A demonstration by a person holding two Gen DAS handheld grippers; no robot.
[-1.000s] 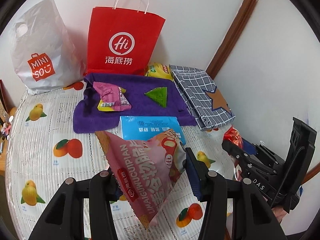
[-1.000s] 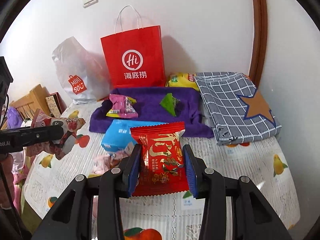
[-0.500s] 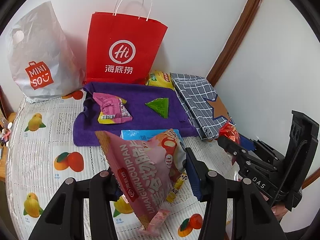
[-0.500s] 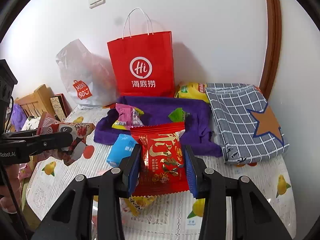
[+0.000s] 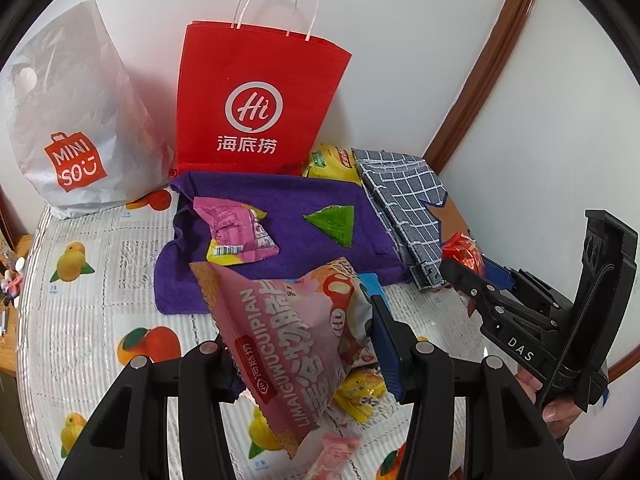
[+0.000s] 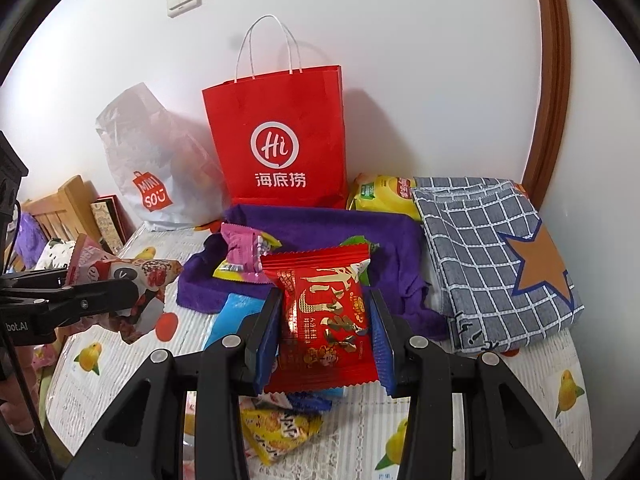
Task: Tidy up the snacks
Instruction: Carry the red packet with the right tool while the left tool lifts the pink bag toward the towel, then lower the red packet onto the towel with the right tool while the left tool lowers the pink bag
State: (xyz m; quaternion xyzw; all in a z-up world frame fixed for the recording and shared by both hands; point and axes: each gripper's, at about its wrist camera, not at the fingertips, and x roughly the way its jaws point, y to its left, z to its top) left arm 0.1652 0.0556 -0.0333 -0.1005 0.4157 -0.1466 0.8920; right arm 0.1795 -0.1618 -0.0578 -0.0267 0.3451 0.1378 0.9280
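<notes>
Both packets have been carried forward and slightly upward since the earlier frames, so that the purple towel and the red paper bag are now seen closer in each view. The large pink snack bag is clamped by the left gripper, held by its lower part with its top tilted and free above the table. The red snack packet is pinched upright by the right gripper, whose blue pads press on both side edges.

Just beneath the held packets, loose items lie on the fruit-print tablecloth: a yellow packet and a blue pack. On the towel beyond, a smaller pink packet and a green triangular packet are already laid. A grey checked cloth lies to the right, and a white plastic bag stands to the left of the red one.

Several risks can be judged from here. The pink bag is gripped off-centre, so it could swing or slip if moved quickly. The two grippers are near each other, and a collision could be caused by converging paths. A low release could push the packets already on the towel out of place.
</notes>
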